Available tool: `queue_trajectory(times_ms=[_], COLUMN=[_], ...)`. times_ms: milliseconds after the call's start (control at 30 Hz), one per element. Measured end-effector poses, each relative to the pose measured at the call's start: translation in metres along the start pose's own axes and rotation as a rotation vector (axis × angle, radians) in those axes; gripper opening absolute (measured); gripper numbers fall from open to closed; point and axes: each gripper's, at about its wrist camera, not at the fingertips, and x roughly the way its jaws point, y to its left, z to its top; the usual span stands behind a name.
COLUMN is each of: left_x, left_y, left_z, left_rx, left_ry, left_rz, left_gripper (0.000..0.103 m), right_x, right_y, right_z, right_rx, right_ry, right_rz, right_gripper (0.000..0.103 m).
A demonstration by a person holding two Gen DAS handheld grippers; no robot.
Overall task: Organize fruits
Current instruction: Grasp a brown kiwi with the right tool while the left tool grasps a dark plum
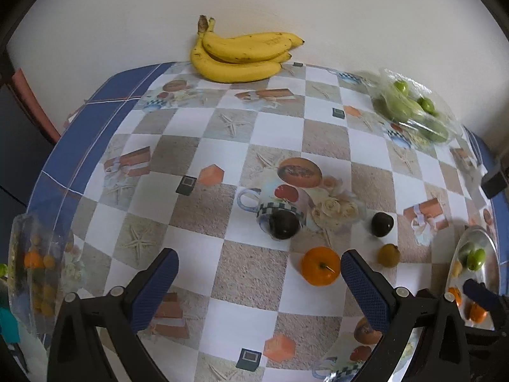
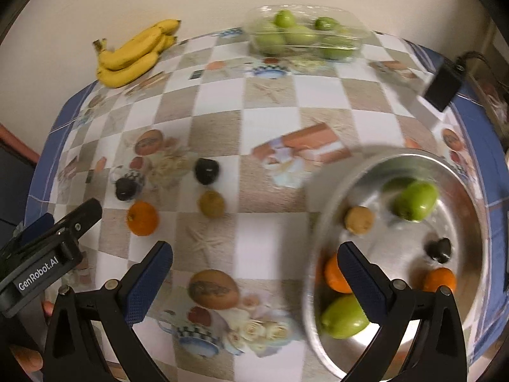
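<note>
Fruit lies scattered on the checked tablecloth (image 1: pixel 248 267): an orange (image 1: pixel 320 265) with its stem turned toward the camera, just left of the left gripper's (image 1: pixel 259 286) right finger, a small brownish fruit (image 1: pixel 388 255) beside it, and two dark fruits (image 1: pixel 284 226) (image 1: pixel 382 224) farther back. The bananas (image 1: pixel 237 54) lie by the wall, long axis running left to right, stems up at the left, tips to the right. A clear tray of green fruit (image 1: pixel 413 108) sits at the far right. Both pairs of jaws stand wide open, holding nothing. The right gripper (image 2: pixel 254 281) hangs over the near rim of a metal bowl (image 2: pixel 470 197) holding green fruit (image 2: pixel 415 200), two oranges (image 2: pixel 440 279), a dark fruit and a brownish one.
</note>
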Motion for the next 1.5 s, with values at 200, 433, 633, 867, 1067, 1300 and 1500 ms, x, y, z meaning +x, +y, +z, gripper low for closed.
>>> queue_trajectory(times_ms=[200, 433, 633, 867, 1067, 1300, 1500], left_x=[0.008, 0.017, 0.027, 0.037, 0.047, 0.059, 0.067], left_y=[0.004, 0.005, 0.009, 0.016, 0.019, 0.015, 0.005], left_z=[0.002, 0.008, 0.013, 0.02, 0.027, 0.031, 0.029], left_rx=[-0.023, -0.064, -0.112, -0.145, -0.135, -0.138, -0.107], left_ry=[-0.004, -0.01, -0.007, 0.008, 0.012, 0.046, 0.08], left_rz=[-0.025, -0.062, -0.104, -0.135, -0.098, -0.13, -0.175], left_gripper=[0.103, 0.103, 0.103, 0.103, 0.103, 0.096, 0.08], right_x=[0.01, 0.022, 0.028, 0.035, 0.037, 0.053, 0.061], right_y=[0.013, 0.016, 0.009, 0.007, 0.013, 0.018, 0.023], right_z=[0.003, 0.007, 0.019, 0.032, 0.041, 0.042, 0.036], right_rx=[-0.037, -0.052, -0.013, -0.003, -0.036, -0.04, -0.05], right_ry=[-0.003, 0.0, -0.019, -0.025, -0.055, -0.018, 0.021], right_rz=[0.031, 0.018, 0.022, 0.032, 0.04, 0.055, 0.048], right_gripper=[0.103, 0.103, 0.103, 0.103, 0.103, 0.087, 0.061])
